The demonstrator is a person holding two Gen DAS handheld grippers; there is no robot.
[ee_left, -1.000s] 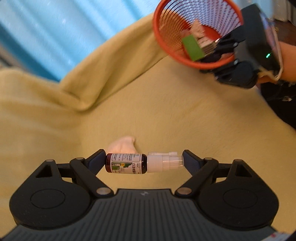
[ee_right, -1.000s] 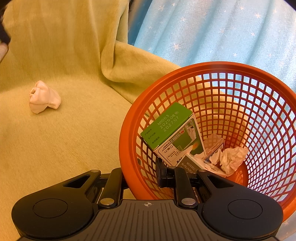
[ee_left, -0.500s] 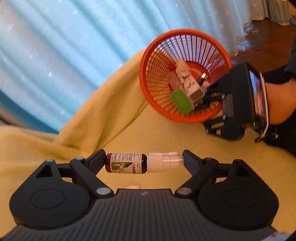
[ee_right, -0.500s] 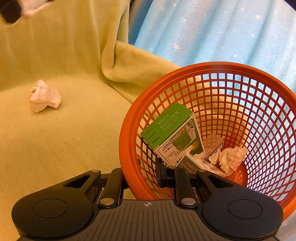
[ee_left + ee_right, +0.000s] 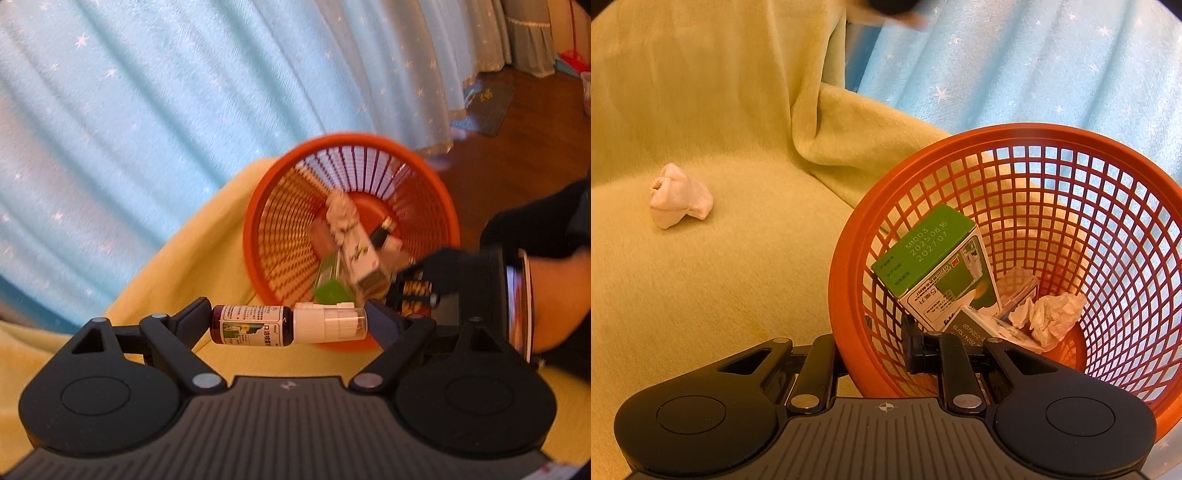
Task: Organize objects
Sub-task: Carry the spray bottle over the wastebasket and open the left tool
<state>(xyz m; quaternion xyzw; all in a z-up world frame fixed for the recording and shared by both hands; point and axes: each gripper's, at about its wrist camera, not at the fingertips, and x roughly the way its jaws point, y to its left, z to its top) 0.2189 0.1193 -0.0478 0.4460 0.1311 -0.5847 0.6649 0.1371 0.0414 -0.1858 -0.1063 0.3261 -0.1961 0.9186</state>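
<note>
While gripping the spray bottle end to end in the left hand-held gripper, near the orange basket, pinched at its rim by the right hand-held gripper: bring over the opening, lower, then release.

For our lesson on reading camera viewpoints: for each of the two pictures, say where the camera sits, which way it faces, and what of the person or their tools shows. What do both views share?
Left wrist: on the left gripper, facing the orange basket; its jaws clamp a spray bottle; the person's hand shows.
Right wrist: on the right gripper, angled down, pinching the basket rim; white sock to the left.
Shared: basket, green box, yellow blanket.
</note>
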